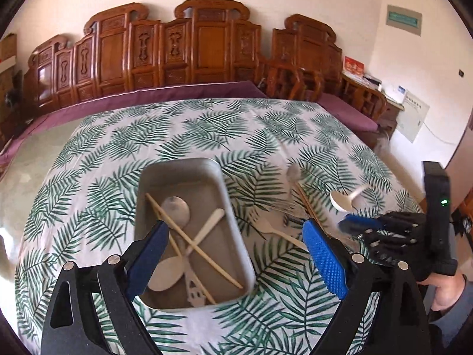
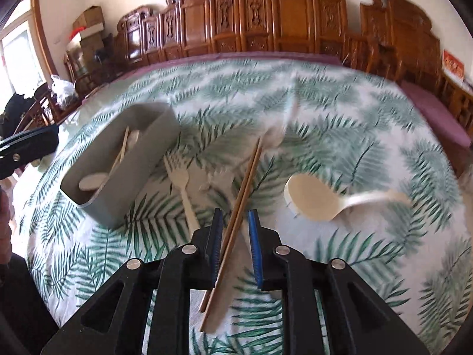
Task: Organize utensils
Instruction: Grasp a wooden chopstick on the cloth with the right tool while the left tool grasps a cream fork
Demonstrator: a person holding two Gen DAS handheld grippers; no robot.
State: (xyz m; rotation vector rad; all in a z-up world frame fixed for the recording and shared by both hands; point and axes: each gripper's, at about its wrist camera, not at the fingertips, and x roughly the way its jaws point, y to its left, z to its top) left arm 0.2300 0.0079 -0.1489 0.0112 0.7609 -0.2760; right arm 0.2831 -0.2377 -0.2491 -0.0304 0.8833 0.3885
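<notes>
A grey rectangular tray [image 1: 180, 168] sits on the leaf-print tablecloth and holds chopsticks [image 1: 192, 244], spoons and a flat utensil. My left gripper [image 1: 233, 254] is open and empty, just above the tray's near end. In the right wrist view, my right gripper [image 2: 235, 222] is partly open, its jaws on either side of a pair of brown chopsticks [image 2: 246, 183] that lie on the cloth. A pale fork [image 2: 183, 189] lies left of them and a cream ladle spoon [image 2: 313, 198] to the right. The tray [image 2: 118, 183] is at the left.
A carved wooden bench with a purple cushion [image 1: 177, 91] runs behind the table. A metal spoon [image 1: 294, 174] and a whisk-like utensil [image 1: 283, 207] lie right of the tray. The right gripper's body [image 1: 408, 230] shows at the right of the left wrist view.
</notes>
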